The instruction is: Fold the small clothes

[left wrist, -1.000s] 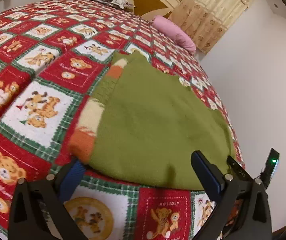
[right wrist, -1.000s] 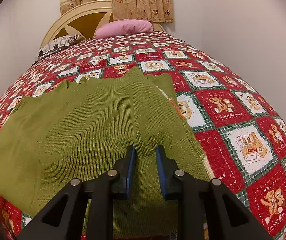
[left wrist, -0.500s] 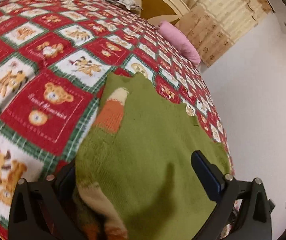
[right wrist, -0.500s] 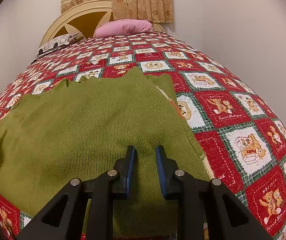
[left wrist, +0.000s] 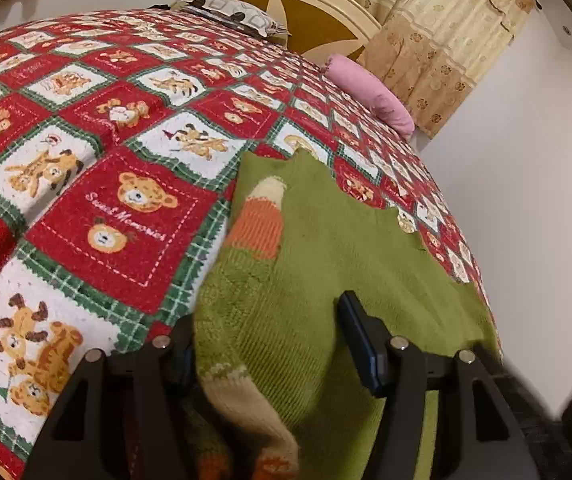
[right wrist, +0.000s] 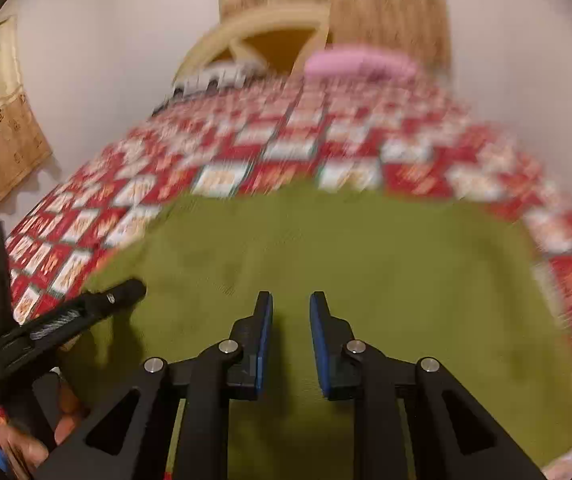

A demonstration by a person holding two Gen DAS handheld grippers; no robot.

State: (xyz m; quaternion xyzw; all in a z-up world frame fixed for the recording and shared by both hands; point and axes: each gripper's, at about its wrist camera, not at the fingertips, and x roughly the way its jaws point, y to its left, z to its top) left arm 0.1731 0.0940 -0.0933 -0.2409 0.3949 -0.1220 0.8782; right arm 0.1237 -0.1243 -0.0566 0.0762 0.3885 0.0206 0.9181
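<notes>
Sweater (left wrist: 366, 264) lies on quilt (left wrist: 126, 224); my left gripper (left wrist: 270, 344) is closing around its edge, right gripper (right wrist: 291, 340) slightly parted, empty.

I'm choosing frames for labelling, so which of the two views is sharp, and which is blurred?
Left wrist view: sharp; the quilt lettering is legible and the green sweater knit shows, with fisheye bending at the edges. Right wrist view: motion-smeared across quilt and pillow; only the right gripper looks crisp.

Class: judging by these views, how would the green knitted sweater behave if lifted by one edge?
The green knitted sweater looks floppy: its edge bunches between the closing left gripper. Probably light. Its ribbed knit seems unlikely to slip.
</notes>
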